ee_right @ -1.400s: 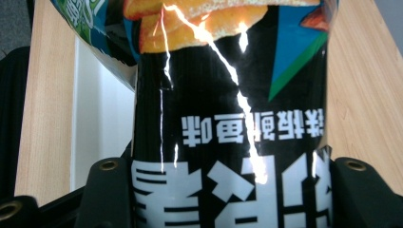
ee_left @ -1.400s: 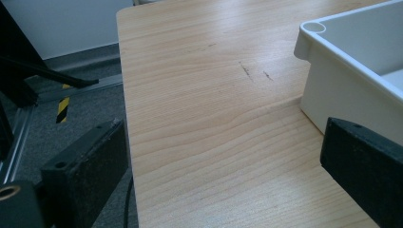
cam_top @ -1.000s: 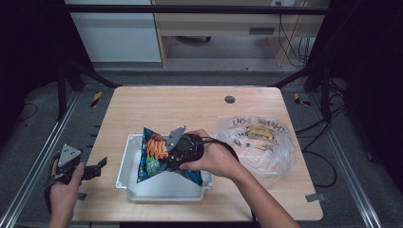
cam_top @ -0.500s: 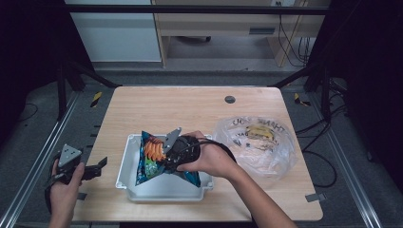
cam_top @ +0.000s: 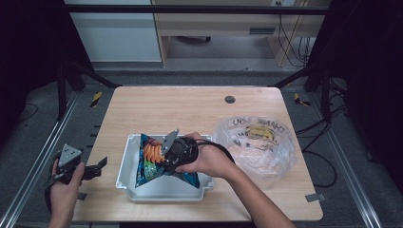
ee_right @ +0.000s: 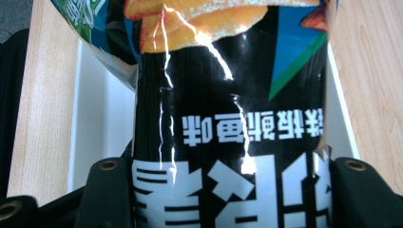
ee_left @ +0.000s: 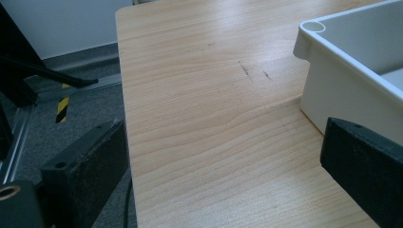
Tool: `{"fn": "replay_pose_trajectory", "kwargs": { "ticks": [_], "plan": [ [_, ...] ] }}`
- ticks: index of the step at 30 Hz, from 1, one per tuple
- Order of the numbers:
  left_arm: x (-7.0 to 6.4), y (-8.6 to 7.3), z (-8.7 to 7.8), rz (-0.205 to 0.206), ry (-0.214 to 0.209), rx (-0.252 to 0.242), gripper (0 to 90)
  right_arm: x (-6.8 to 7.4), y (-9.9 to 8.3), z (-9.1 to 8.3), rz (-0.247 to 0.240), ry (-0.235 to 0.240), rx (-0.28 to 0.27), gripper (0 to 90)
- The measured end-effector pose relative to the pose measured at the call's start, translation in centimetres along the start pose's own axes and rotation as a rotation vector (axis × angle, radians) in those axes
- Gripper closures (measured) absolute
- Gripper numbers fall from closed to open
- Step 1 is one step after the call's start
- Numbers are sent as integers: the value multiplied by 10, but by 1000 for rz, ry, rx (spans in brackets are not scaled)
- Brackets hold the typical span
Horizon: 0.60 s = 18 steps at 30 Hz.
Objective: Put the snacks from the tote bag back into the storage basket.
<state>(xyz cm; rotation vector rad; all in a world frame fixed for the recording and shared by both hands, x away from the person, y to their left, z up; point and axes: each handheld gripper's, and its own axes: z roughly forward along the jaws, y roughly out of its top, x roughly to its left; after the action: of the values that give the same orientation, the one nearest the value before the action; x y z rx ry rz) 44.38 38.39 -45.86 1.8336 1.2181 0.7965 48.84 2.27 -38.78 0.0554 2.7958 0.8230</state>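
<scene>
glossy foil snack bag (ee_right: 228, 109), matt wooden table (ee_left: 199, 118)

One snack bag (cam_top: 159, 164) between the right tongs' jaws; one white tub (cam_top: 142, 190) under it; one plastic bag (cam_top: 256, 142) beyond; two tongs.

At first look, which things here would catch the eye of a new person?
The shiny snack bag stands out first: it lies in the white tray at the table's near edge, with the right gripper closed on it. Next comes the clear plastic bag holding bananas, right of the tray.
</scene>
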Motion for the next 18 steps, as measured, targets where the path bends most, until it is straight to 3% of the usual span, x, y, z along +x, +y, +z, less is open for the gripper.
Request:
{"fn": "replay_pose_trajectory", "kwargs": {
  "ticks": [18],
  "plan": [
    [0, 0, 1, 0, -4, 5, 21, -2, -2, 14, -3, 12, 10, 414]
  ]
}}
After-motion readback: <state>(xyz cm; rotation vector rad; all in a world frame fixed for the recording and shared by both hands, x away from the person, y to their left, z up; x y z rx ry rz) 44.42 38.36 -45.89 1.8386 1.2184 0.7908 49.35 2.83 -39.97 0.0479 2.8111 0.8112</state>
